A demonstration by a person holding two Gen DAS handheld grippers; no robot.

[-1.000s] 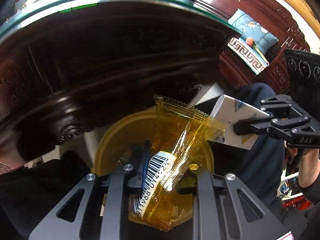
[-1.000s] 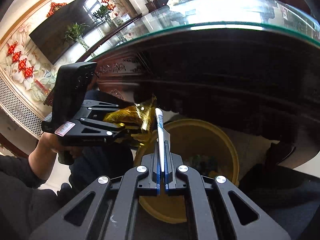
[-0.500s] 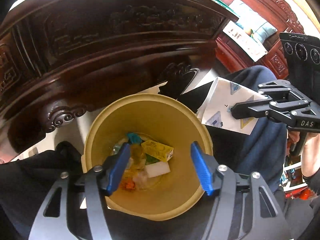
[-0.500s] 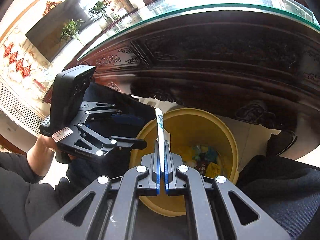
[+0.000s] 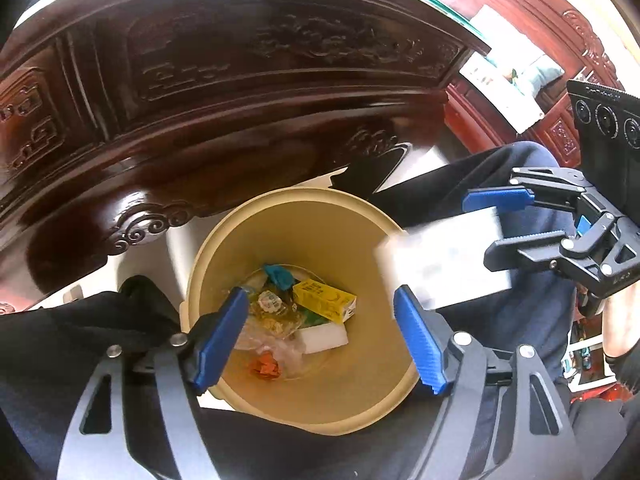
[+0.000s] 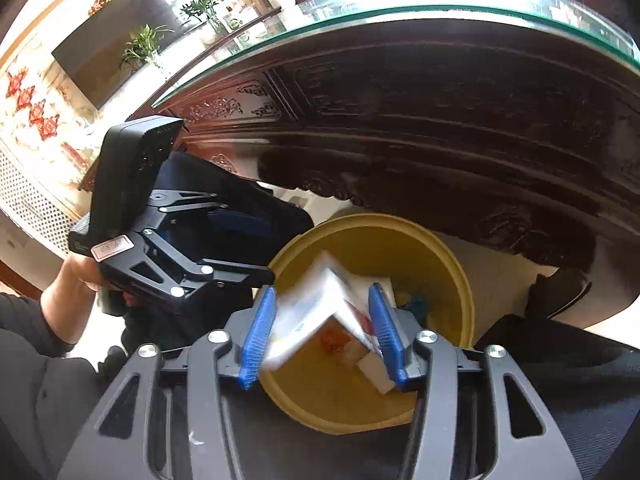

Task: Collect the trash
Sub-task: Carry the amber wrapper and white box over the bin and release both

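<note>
Below, yellow bin, blurred white carton

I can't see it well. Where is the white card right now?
The white card is between the open right gripper's blue fingers, over the yellow bin; the left camera shows it at the bin's right rim.

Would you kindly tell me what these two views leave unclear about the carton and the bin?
- Carton: motion-blurred in both views; its print is unreadable, and contact with the right gripper cannot be judged.
- Bin contents: partly hidden by the left gripper's fingers in the left view, by the carton in the right.
</note>
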